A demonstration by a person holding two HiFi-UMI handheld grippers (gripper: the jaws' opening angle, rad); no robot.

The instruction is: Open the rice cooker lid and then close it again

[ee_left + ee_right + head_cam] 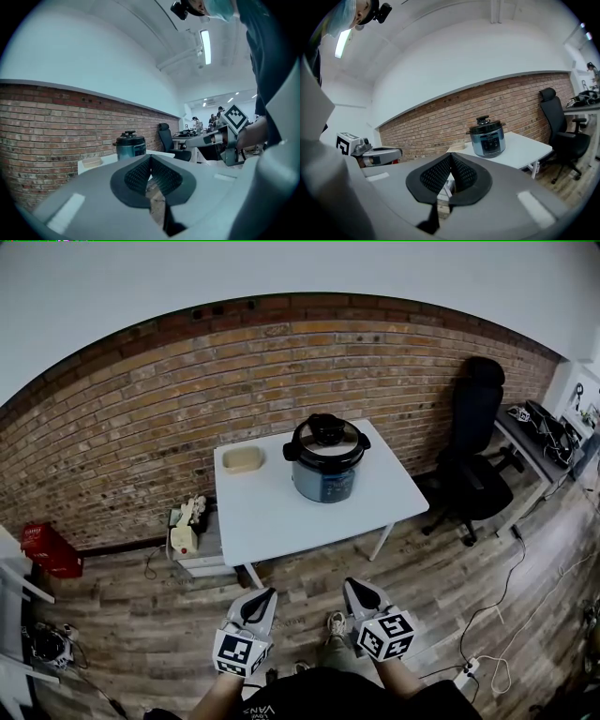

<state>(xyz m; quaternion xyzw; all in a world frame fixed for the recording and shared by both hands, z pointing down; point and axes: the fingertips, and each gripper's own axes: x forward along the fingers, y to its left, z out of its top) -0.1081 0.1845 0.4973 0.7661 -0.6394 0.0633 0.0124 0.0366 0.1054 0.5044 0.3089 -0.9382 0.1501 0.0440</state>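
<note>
Bench (281, 517) bearing the rice cooker (324, 479) upright near its middle, black lid (325, 439) seated shut, a state fitting either before opening or after re-closing; left gripper (266, 597) and right gripper (351, 585) held well short of it, jaws together on nothing.

Head view looks steeply down; both gripper views face the distant rice cooker (325, 460).
</note>
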